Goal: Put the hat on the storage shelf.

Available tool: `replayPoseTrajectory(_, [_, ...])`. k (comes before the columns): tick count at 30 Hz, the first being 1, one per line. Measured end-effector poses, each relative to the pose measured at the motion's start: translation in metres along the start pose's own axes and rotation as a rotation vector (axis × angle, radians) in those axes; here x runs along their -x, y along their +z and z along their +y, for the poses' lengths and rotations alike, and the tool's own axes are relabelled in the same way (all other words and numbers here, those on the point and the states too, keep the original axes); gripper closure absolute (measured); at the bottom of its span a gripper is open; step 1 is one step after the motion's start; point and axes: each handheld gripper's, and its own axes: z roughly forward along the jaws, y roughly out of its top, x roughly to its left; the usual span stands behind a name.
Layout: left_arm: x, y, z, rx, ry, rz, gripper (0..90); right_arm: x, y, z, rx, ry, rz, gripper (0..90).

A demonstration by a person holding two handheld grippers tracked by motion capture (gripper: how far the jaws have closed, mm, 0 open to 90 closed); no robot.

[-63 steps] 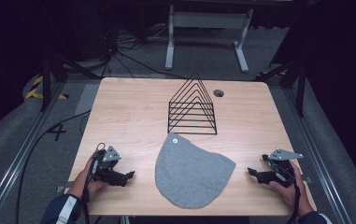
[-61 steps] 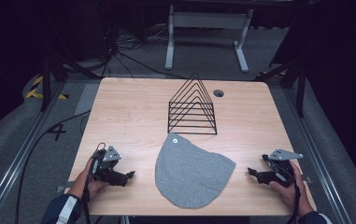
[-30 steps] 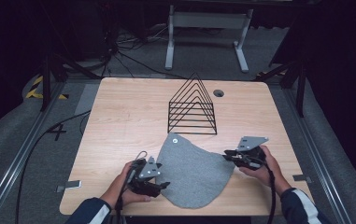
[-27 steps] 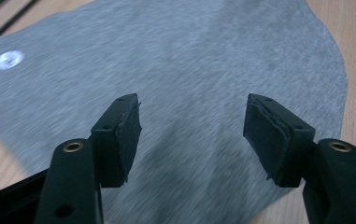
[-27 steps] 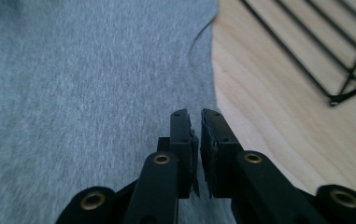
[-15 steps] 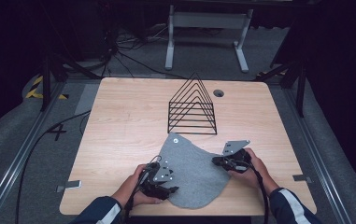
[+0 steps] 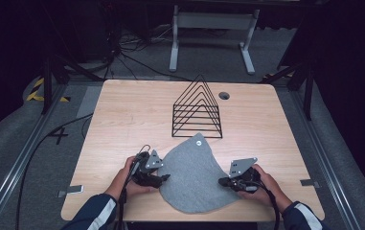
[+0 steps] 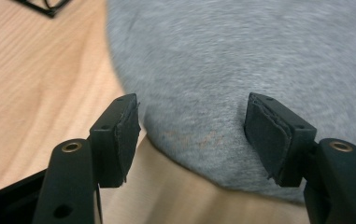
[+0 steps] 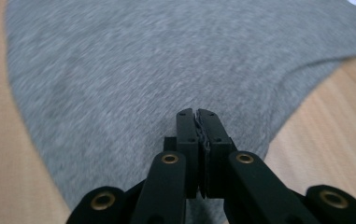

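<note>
A grey felt cloth [image 7: 194,172] lies flat on the wooden table [image 7: 132,110] near its front edge, with a small white tag [image 7: 198,143] at its far tip. My left gripper [image 7: 163,178] is at the cloth's left edge. Its jaws stand open astride that edge [image 8: 192,135], have just been opening a little, and the pads [image 8: 126,135] do not press on the cloth [image 8: 213,56]. My right gripper [image 7: 222,182] is at the cloth's right edge, its jaws shut together [image 9: 197,114] just above the cloth [image 9: 119,70], with nothing seen between them.
A black wire rack [image 7: 197,110] of triangular dividers stands behind the cloth, near the table's middle. A round cable hole [image 7: 224,95] sits at the back. Bare wood lies left and right of the cloth. Metal rails run along both sides of the table.
Both hands came in from the table's sides to the cloth's edges. In the last half second the right gripper drew back toward the front edge and the left shifted slightly left.
</note>
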Motion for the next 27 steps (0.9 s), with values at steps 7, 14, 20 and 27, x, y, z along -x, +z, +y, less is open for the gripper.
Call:
replayPoseTrajectory(7, [-0.020,0.013,0.012,0.005,-0.014,0.034,36.8,-0.017,0.004,0.007,-0.004,-0.043,0.046,88.5])
replayPoseTrajectory(14, [-0.032,0.028,0.028,0.005,-0.017,0.083,37.2,-0.028,0.011,0.016,0.003,-0.058,0.088,88.7])
replayPoseTrajectory(20, [-0.030,0.032,0.040,0.029,-0.019,0.114,35.9,-0.039,0.024,0.032,0.019,-0.094,0.098,79.6])
replayPoseTrajectory(27, [0.019,0.004,0.059,0.152,0.019,-0.009,36.1,0.001,-0.004,0.032,0.127,0.008,-0.091,74.9])
